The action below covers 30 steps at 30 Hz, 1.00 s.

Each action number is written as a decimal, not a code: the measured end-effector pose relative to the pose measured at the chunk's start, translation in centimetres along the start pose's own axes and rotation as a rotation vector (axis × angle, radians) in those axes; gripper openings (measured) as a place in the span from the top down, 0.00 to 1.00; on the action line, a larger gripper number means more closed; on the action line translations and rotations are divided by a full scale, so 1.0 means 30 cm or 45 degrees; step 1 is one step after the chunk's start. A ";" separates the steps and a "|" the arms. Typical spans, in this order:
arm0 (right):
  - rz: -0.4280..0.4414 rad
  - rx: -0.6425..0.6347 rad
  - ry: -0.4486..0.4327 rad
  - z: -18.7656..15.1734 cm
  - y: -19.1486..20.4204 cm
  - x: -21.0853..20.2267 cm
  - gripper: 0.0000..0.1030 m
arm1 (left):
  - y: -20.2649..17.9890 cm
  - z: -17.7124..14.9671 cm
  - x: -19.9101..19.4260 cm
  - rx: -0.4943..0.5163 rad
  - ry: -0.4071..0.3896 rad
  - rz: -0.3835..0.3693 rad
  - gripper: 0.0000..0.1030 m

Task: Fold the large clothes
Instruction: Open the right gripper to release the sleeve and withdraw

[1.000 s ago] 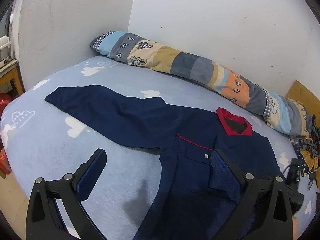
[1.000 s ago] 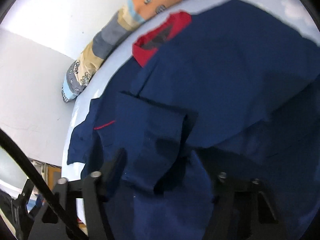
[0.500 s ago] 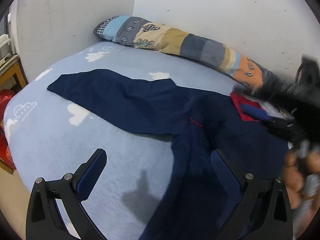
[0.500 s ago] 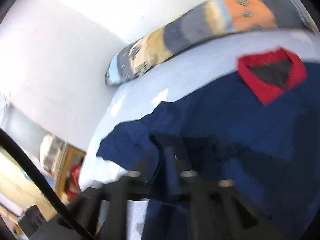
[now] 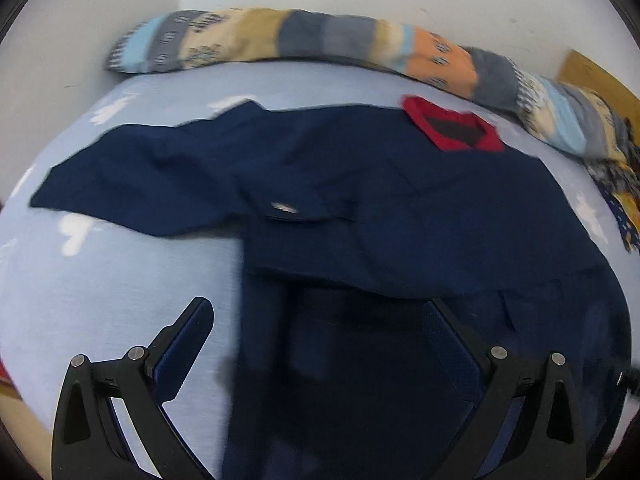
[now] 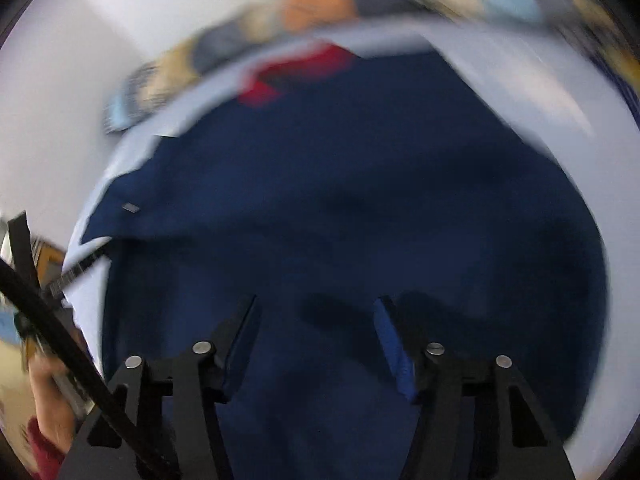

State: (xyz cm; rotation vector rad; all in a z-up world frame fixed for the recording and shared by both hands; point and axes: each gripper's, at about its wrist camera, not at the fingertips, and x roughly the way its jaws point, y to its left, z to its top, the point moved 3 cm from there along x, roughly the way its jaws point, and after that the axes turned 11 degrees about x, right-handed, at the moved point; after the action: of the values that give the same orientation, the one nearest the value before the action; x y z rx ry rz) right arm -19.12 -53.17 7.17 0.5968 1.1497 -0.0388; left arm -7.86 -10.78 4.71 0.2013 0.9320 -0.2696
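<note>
A navy jacket [image 5: 360,200] with a red collar [image 5: 452,132] lies flat on the light blue bed [image 5: 100,300]. One sleeve [image 5: 140,176] stretches out to the left. A folded layer of the jacket lies across its chest. My left gripper [image 5: 316,320] hovers open over the jacket's lower left edge, holding nothing. The right wrist view is blurred. There the right gripper [image 6: 316,312] hangs over the jacket [image 6: 340,200] below the collar [image 6: 304,72]. Its jaws are opening, with only flat cloth beneath them.
A long patchwork bolster [image 5: 320,36] runs along the white wall behind the jacket. A wooden board [image 5: 592,76] and patterned cloth [image 5: 616,176] sit at the right edge. A person's hand [image 6: 48,384] and a black cable show at the lower left of the right wrist view.
The right gripper carried a fold of navy cloth across the jacket and let it go; a layer now lies over the chest. The left gripper dropped closer to the jacket.
</note>
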 end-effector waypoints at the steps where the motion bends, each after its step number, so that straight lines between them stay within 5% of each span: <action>1: -0.033 0.058 0.028 -0.044 -0.083 -0.019 0.39 | -0.023 0.002 0.000 0.027 -0.020 0.002 0.00; 5: -0.175 0.291 0.034 -0.235 -0.364 -0.142 0.42 | -0.076 -0.007 0.012 0.137 -0.039 0.076 0.00; 8: -0.268 0.440 -0.078 -0.335 -0.498 -0.265 0.45 | -0.060 -0.018 0.009 0.119 -0.033 0.043 0.00; 10: -0.275 0.493 -0.183 -0.351 -0.512 -0.329 0.44 | -0.044 -0.028 -0.001 0.117 -0.040 0.051 0.00; 13: -0.358 0.428 -0.275 -0.327 -0.518 -0.371 0.26 | -0.025 -0.036 -0.019 0.108 -0.054 0.037 0.00; 16: -0.300 0.430 -0.135 -0.304 -0.514 -0.265 0.26 | -0.006 -0.039 -0.045 0.096 -0.078 0.004 0.00; 18: -0.222 0.445 -0.044 -0.306 -0.523 -0.197 0.78 | 0.002 -0.039 -0.064 0.088 -0.097 -0.009 0.00; 19: -0.237 0.427 -0.031 -0.305 -0.522 -0.188 0.91 | 0.008 -0.039 -0.074 0.083 -0.105 -0.008 0.00; 20: -0.271 0.417 -0.062 -0.301 -0.516 -0.207 0.94 | 0.014 -0.040 -0.082 0.077 -0.110 -0.013 0.00; 27: -0.582 0.481 -0.265 -0.297 -0.505 -0.325 0.92 | 0.059 -0.029 -0.112 0.004 -0.112 -0.013 0.00; 28: -0.585 0.460 -0.340 -0.293 -0.472 -0.373 0.88 | 0.064 -0.025 -0.120 -0.010 -0.116 -0.014 0.00; 30: -0.458 0.386 -0.411 -0.251 -0.355 -0.414 0.65 | 0.069 -0.017 -0.134 -0.029 -0.127 0.000 0.00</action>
State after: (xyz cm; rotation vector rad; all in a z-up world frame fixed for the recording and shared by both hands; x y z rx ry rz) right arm -34.24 -62.02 11.33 0.6168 0.9282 -0.6060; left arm -9.88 -8.12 7.79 0.1656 0.8362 -0.2663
